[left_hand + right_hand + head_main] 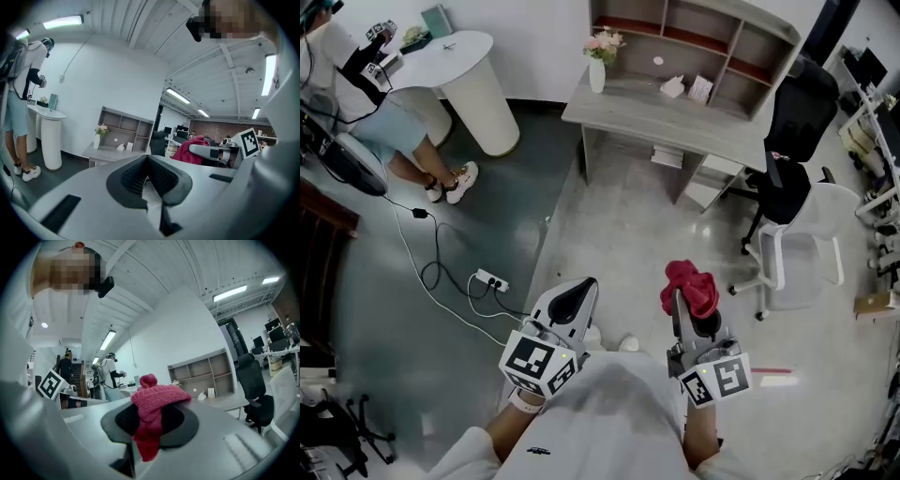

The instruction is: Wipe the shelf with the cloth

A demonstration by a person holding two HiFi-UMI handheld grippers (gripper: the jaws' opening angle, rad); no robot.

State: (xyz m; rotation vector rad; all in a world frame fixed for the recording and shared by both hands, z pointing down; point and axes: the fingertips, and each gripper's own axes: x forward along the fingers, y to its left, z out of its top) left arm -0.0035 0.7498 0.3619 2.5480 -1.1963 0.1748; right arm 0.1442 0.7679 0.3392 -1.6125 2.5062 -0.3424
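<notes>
A red knitted cloth (pixel 692 286) is pinched in my right gripper (pixel 682 302), which is shut on it; the cloth (pixel 152 413) bulges over the jaw tips and hangs down between them. My left gripper (pixel 574 298) is shut with nothing in it, its black pads (pixel 157 176) pressed together. Both grippers hover over the floor, well short of the grey desk (pixel 661 117) and its wooden shelf unit (pixel 712 47) at the far wall. The shelf (pixel 204 376) also shows in the right gripper view, and the shelf (pixel 126 133) in the left gripper view.
A vase of flowers (pixel 600 58) and small items (pixel 686 87) stand on the desk. A black chair (pixel 792 141) and a white chair (pixel 802 253) stand to the right. A power strip (pixel 491 279) with cables lies on the floor left. A person (pixel 384 103) stands by a white round table (pixel 473 80).
</notes>
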